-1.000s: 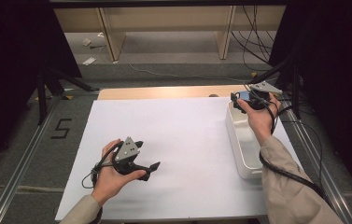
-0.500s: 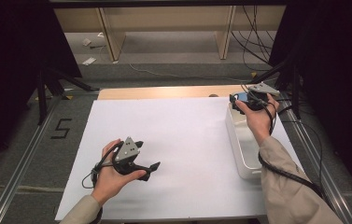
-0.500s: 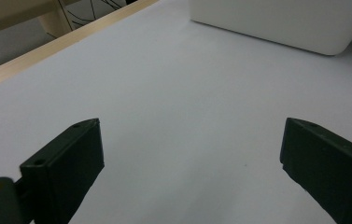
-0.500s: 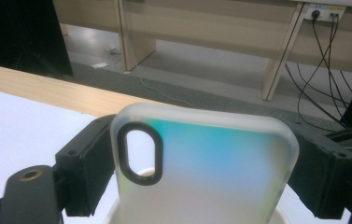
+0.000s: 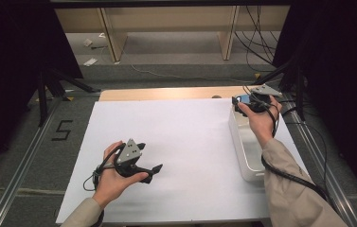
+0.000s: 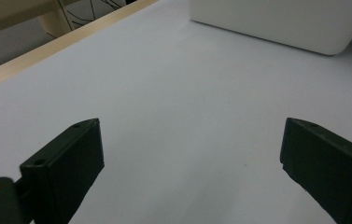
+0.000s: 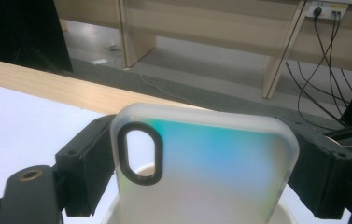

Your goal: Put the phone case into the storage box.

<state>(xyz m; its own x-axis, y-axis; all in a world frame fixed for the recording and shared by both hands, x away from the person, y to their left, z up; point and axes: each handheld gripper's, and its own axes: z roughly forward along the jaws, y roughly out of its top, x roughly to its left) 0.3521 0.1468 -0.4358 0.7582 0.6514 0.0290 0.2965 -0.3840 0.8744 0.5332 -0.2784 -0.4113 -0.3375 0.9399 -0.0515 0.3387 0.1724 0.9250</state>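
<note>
A translucent phone case (image 7: 206,158) with a blue-green tint and an oval camera hole stands upright between the jaws of my right gripper (image 7: 201,164), which is shut on its two long edges. In the high view that right gripper (image 5: 240,100) holds the phone case (image 5: 245,99) above the far end of a white bin (image 5: 242,142) at the right of the table. My left gripper (image 5: 151,172) rests low over the white sheet (image 5: 185,132) near the front left. In its own view the left gripper (image 6: 192,135) stands open with only bare sheet between the jaws.
The white bin (image 6: 276,18) lies ahead of the left gripper, and its rim (image 7: 288,211) shows under the case. A wooden table edge (image 5: 166,93) runs along the back. Beyond it are wooden furniture legs (image 5: 112,38) and floor cables (image 5: 256,42).
</note>
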